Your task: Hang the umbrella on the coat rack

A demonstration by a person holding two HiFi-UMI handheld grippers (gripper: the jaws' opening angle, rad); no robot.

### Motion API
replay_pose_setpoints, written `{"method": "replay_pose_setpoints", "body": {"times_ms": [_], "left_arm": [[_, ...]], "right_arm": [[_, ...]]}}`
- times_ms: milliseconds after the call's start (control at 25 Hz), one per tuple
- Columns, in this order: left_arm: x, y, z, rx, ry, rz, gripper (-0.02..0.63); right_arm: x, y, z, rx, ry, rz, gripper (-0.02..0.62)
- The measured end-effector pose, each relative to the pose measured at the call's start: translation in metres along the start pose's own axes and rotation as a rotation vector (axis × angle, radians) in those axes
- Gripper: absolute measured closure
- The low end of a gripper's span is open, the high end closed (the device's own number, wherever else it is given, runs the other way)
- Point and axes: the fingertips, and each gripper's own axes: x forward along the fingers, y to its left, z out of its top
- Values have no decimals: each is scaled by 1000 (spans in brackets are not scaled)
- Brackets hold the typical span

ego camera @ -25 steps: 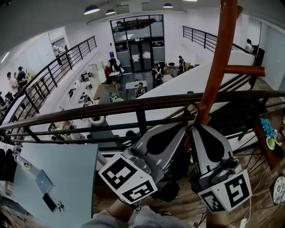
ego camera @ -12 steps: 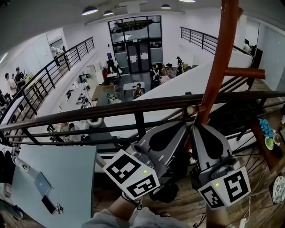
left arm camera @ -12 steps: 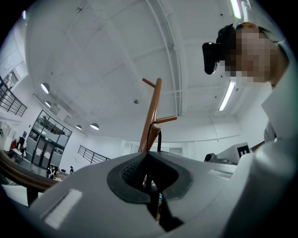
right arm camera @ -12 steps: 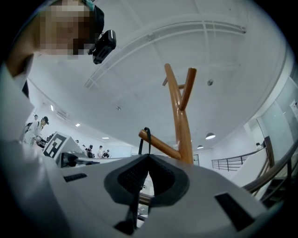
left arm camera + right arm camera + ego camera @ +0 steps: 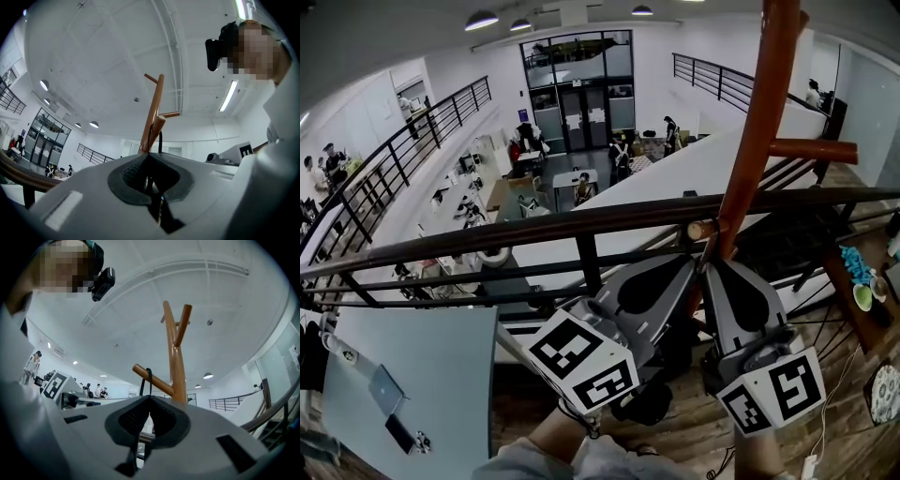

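Note:
The orange-brown coat rack [image 5: 759,122] rises just past the railing, with a short peg [image 5: 703,230] at rail height. Both grippers point up at that peg, side by side: left gripper [image 5: 686,261], right gripper [image 5: 712,264]. In the right gripper view the umbrella's thin black strap [image 5: 149,378] loops over the peg [image 5: 154,381] and runs down into my right gripper [image 5: 150,397], which is shut on it. In the left gripper view the strap [image 5: 160,140] drops from the rack [image 5: 154,110] into my left gripper [image 5: 147,155], also shut. A dark bundle, the umbrella [image 5: 642,403], hangs below the grippers, mostly hidden.
A dark balcony railing [image 5: 534,230] crosses in front of me, with an open atrium and people far below. Another peg [image 5: 811,148] sticks out to the right higher up. A pale table [image 5: 441,375] with a laptop lies lower left; cups [image 5: 867,300] sit at the right.
Both grippers have stayed close under the peg, shifting only slightly. The strap loop that showed above the peg end a second ago now sits down on it.

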Motion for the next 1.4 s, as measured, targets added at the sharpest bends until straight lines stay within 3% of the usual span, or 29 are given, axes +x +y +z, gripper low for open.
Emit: {"method": "replay_pose_setpoints", "body": {"times_ms": [1400], "left_arm": [[30, 13, -45, 6, 100, -10, 600]], "right_arm": [[2, -36, -41, 7, 87, -66, 594]]}}
